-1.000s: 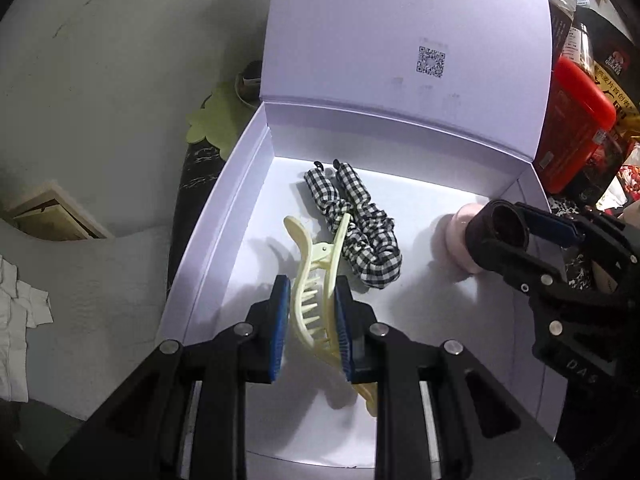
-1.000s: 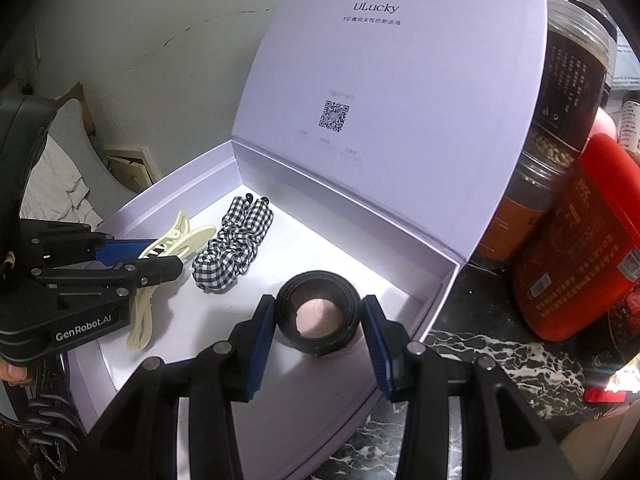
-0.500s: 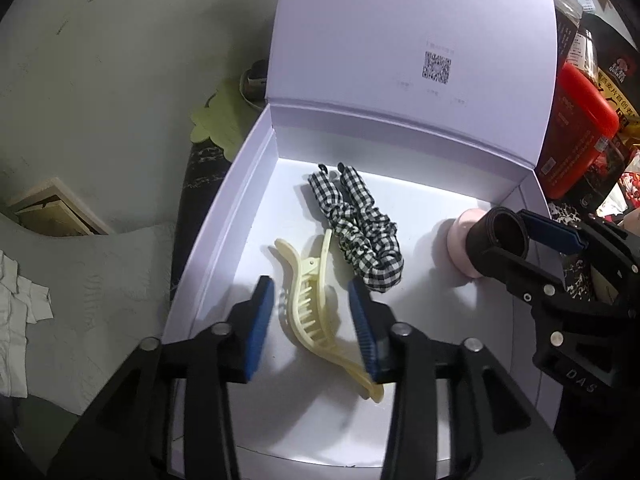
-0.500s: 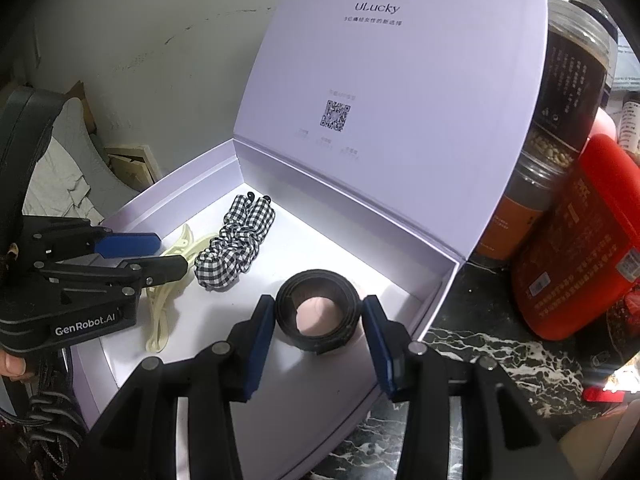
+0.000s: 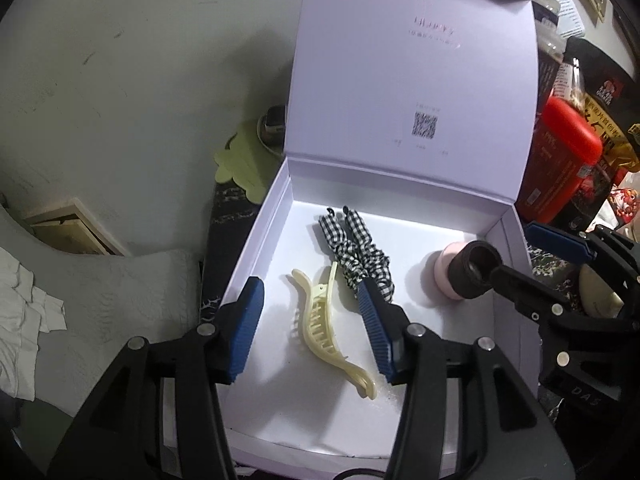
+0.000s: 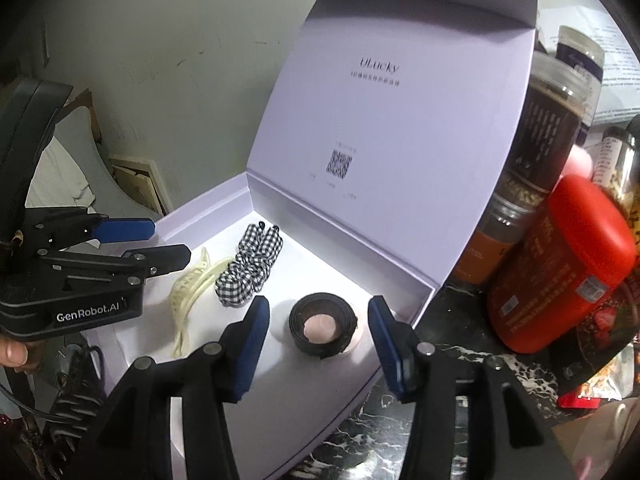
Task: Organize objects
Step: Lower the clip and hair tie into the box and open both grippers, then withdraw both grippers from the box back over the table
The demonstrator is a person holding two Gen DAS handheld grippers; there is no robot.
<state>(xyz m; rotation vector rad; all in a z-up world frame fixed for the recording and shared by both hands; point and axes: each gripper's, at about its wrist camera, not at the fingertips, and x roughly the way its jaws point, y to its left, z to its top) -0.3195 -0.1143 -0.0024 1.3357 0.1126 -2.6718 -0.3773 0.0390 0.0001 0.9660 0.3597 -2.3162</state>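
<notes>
Three items sit in the lavender box [image 5: 256,236], which stands open on the dark marbled desk [image 6: 452,364], lid [image 5: 412,80] propped upright at the back with a QR code on its inner face.

Behind and right of the box, on the desk: dark jars [image 6: 548,128] and a red container [image 6: 560,264], packed close together and near the box's right wall.

Left gripper [image 5: 310,330]: fingers apart, jaws have just been opening. Cream claw clip [image 5: 324,324] lies flat on the box floor between the blue pads, touching neither. The clip runs diagonally, teeth facing left in the left wrist view.

Right gripper [image 6: 318,340]: fingers apart, jaws have just been opening too. Black roll with pink core [image 6: 323,325] sits on the box floor between the pads, clear gap on both sides, not gripped. It's near the box's right wall, towards the front corner. From the left wrist view the same roll shows lying on its side, pink end facing left, with the right gripper's fingertips on either side of it.

Checked black-and-white scrunchie [image 5: 356,250] lies in the middle of the box, stretched front to back, just beside the clip's upper end; can't tell whether they touch. It's apart from the roll.

A bit of a person's hand [image 6: 14,354] shows under the left gripper body at the edge of the right wrist view.

Pale green flower-shaped mat [image 5: 240,164] sits outside the box at its back left corner.
</notes>
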